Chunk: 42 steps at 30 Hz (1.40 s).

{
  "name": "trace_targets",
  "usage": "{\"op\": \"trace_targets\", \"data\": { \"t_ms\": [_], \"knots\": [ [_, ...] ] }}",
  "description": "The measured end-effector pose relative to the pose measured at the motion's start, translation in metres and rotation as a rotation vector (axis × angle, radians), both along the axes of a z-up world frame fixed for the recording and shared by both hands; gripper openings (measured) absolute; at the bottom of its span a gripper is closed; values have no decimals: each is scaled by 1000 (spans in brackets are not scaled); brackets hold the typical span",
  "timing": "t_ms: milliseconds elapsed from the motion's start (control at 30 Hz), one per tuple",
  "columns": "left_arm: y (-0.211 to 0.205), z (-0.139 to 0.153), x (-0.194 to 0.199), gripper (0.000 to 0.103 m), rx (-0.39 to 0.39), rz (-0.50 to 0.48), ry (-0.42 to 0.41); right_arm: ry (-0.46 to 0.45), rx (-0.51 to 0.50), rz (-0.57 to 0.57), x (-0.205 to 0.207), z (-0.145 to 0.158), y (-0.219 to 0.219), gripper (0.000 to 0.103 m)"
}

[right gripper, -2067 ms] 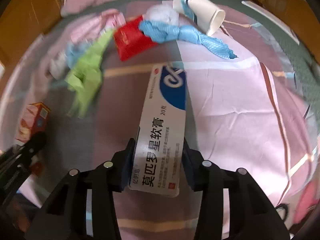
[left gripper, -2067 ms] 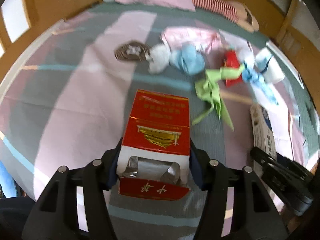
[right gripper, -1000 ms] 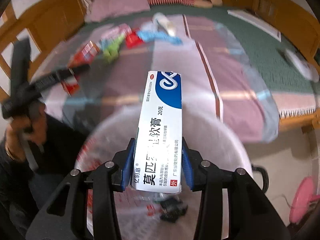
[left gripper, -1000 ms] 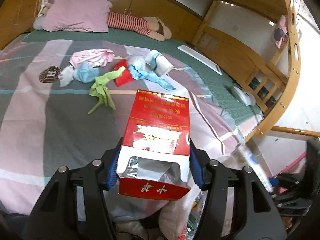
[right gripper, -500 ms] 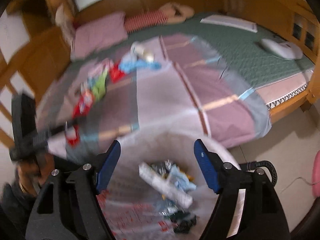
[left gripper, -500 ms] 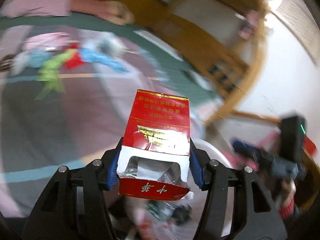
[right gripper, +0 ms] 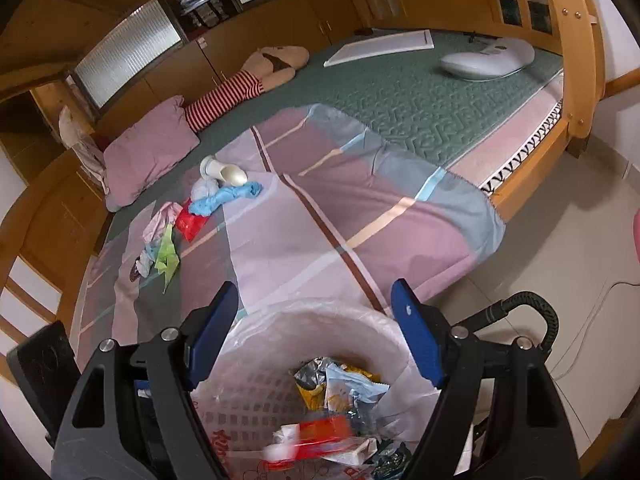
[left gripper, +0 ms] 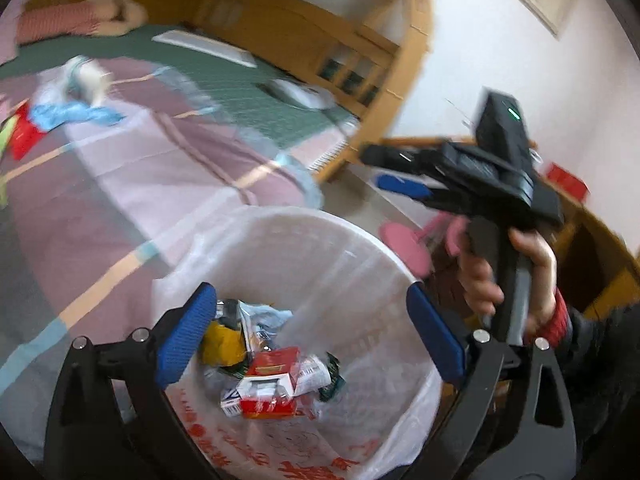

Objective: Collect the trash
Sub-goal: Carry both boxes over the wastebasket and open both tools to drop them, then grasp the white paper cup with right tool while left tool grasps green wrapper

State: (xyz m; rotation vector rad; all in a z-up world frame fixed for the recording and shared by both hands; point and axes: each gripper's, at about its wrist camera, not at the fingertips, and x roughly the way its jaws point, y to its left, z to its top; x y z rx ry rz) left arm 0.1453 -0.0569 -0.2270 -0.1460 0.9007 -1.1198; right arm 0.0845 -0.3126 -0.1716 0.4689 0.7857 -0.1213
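My left gripper (left gripper: 312, 336) hangs over a white bin (left gripper: 320, 220) lined with a clear bag, its jaws opening with nothing between them. The red cigarette box (left gripper: 268, 384) lies in the bin among wrappers. My right gripper (right gripper: 316, 336) is above the same bin (right gripper: 320, 308), jaws opening and empty, with a blurred red box (right gripper: 316, 436) below it. From the left wrist view the right gripper (left gripper: 384, 170) shows beyond the bin, held by a hand (left gripper: 508, 280). On the bed lie a paper cup (right gripper: 222, 170), a blue glove (right gripper: 224, 198), a red wrapper (right gripper: 192, 220) and green paper (right gripper: 166, 256).
The bin stands on the floor against the bed's near edge. A pink pillow (right gripper: 148, 152) and a striped soft toy (right gripper: 228, 96) lie at the head of the bed. A black cable (right gripper: 528, 312) curves over the tiled floor to the right.
Both grippers swung from the bed to the bin. The right let go of the white and blue box first, then the left dropped the red box. Both boxes now lie in the bin.
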Motion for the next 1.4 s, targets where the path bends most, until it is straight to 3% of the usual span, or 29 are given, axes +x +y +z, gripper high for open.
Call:
{"op": "trace_targets", "data": {
  "t_ms": [33, 133, 200, 367, 500, 567, 633, 733, 800, 933, 1000, 1067, 1133, 1300, 1400],
  "knots": [
    [5, -1, 3, 95, 5, 41, 9, 2, -3, 8, 1, 0, 3, 77],
    [23, -2, 23, 95, 74, 291, -19, 11, -1, 36, 12, 0, 12, 77],
    [44, -1, 48, 95, 192, 505, -17, 9, -2, 68, 25, 3, 21, 77],
    [112, 14, 102, 96, 401, 876, 2, -28, -86, 213, 93, 10, 68, 77],
    [147, 8, 115, 99, 427, 1017, -41, -10, -281, 290, 166, 6, 115, 77],
    [155, -2, 122, 99, 451, 1048, 46, 8, -448, 324, 210, -2, 143, 77],
    [160, -5, 125, 99, 451, 1042, 62, 20, -597, 347, 254, -14, 167, 77],
    [172, -6, 128, 99, 461, 1093, 75, 55, -741, 358, 313, -34, 184, 77],
    [184, -10, 127, 99, 436, 1140, 124, 83, -779, 348, 342, -45, 187, 77],
    [199, -16, 126, 99, 389, 1199, 199, 175, -760, 330, 383, -70, 180, 76],
    [202, -18, 125, 99, 364, 1207, 220, 204, -706, 360, 389, -77, 179, 43],
    [202, -21, 127, 99, 367, 1199, 236, 187, -629, 383, 379, -75, 180, 31],
    [200, -23, 128, 99, 373, 1188, 244, 176, -558, 443, 366, -72, 186, 26],
    [201, -18, 121, 99, 362, 1218, 225, 210, -402, 607, 319, -71, 197, 26],
    [206, -16, 118, 99, 342, 1256, 226, 225, -254, 715, 284, -64, 202, 26]
  ]
}}
